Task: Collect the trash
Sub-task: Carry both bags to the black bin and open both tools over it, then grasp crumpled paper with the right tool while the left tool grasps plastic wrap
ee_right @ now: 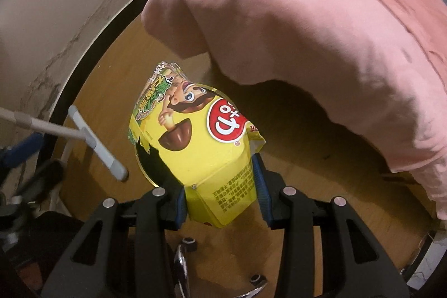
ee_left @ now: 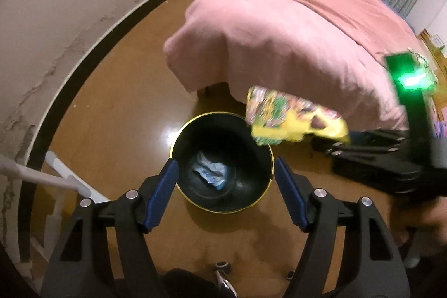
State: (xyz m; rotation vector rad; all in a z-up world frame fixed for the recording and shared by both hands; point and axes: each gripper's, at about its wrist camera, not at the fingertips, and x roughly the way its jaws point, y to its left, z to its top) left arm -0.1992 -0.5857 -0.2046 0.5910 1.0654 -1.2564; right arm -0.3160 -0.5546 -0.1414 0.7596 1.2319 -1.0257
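The right gripper has its blue pads pressed against the two sides of a yellow snack box, squeezing it at the lower end so the printed front faces up and the torn-open top points away toward the floor. From the left wrist view the same box hangs just over the far right rim of the black trash bin, not yet centred above the opening. The left gripper stands wide apart with nothing between its fingers, poised above the near side of the bin; a crumpled blue-and-white wrapper already lies on the bin's bottom. To drop the box cleanly, I would say the right hand should carry it a little further over the middle of the opening before letting go, since the box is long and light and could catch the yellow-edged rim and tip onto the wooden floor. The box itself looks like thin cardboard, dented and creased at the corners, with a cartoon figure and a red oval logo. The pink bedcover hangs just behind the bin, clear of the drop.
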